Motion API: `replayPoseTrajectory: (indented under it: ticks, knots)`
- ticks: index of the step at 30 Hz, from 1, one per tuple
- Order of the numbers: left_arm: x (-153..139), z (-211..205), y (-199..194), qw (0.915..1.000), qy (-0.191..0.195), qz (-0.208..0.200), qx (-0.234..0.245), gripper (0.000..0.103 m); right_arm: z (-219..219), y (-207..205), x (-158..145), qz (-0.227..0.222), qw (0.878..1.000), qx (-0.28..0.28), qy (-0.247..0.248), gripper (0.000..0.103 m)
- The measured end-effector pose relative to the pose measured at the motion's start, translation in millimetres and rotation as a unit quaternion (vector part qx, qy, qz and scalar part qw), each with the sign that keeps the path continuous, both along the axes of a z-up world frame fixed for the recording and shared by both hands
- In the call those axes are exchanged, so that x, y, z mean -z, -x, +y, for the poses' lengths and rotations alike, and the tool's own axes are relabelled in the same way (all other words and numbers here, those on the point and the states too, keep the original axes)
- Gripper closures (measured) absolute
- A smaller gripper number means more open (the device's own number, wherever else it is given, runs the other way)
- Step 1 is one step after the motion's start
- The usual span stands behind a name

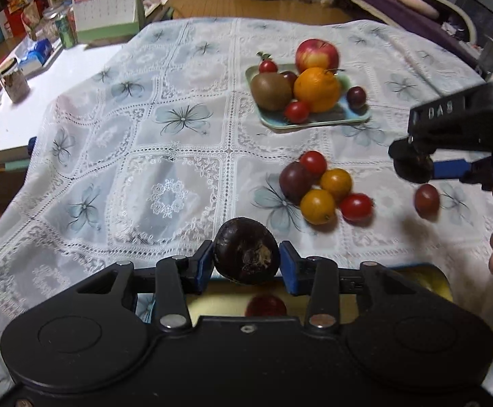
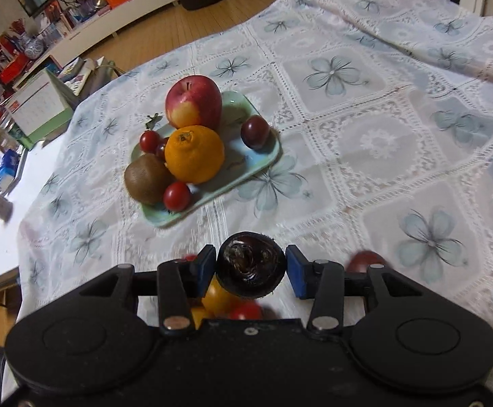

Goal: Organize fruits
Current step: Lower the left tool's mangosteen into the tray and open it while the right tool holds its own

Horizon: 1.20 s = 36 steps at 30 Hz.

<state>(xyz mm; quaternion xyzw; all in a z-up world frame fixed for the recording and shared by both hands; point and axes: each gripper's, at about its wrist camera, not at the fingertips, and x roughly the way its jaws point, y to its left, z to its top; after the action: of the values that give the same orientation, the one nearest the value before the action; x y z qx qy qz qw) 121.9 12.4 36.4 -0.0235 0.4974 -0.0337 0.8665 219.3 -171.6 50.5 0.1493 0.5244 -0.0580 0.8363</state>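
— Chestnuts, both of them, I'd say. The left gripper (image 1: 245, 260) has its blue-padded jaws partly closed on a dark brown, glossy, rounded water-chestnut-like fruit (image 1: 246, 251), pads pressed on its two sides, held above the table.

— And the other hand?

— Same story. The right gripper (image 2: 251, 269) grips a second dark, flattish round fruit with a ringed, scarred top (image 2: 251, 264), jaws at a similar narrow gap. Both look hard-skinned and light, so a side pinch across the widest part should hold; the smooth skin could slide if the squeeze slackens.

— What's under them?

— Just beyond the left jaws, a loose cluster of small round cherry tomatoes, red, yellow and purple (image 1: 321, 190), lies on the white lace tablecloth with pale blue flowers (image 1: 165, 183). One more dark red tomato (image 1: 427, 200) sits apart, near the right gripper. Those are thin-skinned and soft; they'd bruise or roll.

— And the goal?

— Probably the pale green rectangular ceramic plate (image 2: 266, 159) further back. It already carries a red apple (image 2: 193, 101), a dimpled orange citrus (image 2: 193, 154), a fuzzy brown kiwi (image 2: 148, 178) and a few tomatoes. It's crowded, so I'd guess the free corner near the purple tomato (image 2: 254, 131) is the safest spot.
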Motion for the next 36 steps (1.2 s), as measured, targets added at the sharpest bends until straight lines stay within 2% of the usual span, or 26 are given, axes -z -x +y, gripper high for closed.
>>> replayPoseTrajectory:
  ticks: [8, 19, 24, 30, 36]
  knots:
    - [-3.3, 5.8, 48.9, 0.9997, 0.014, 0.010, 0.018, 0.054, -8.6, 70.2, -17.1, 0.016, 0.999, -0.038, -0.003, 0.057]
    - [25.4, 12.7, 92.7, 0.9991, 0.013, 0.040, -0.001, 0.054, -8.2, 154.9, 8.7, 0.084, 0.992, -0.090, 0.022, 0.057]
    - [34.1, 12.9, 100.1, 0.9987, 0.017, 0.047, -0.011, 0.054, 0.1, 173.7, 18.6, 0.097, 0.989, -0.108, 0.009, 0.057]
    - [35.6, 11.4, 102.3, 0.9991, 0.001, 0.039, -0.019, 0.054, 2.9, 189.3, 23.4, 0.104, 0.988, -0.117, 0.001, 0.057]
    - [39.5, 9.4, 99.0, 0.9988, 0.002, 0.045, -0.018, 0.054, 6.4, 194.7, 30.4, 0.119, 0.985, -0.125, 0.003, 0.057]
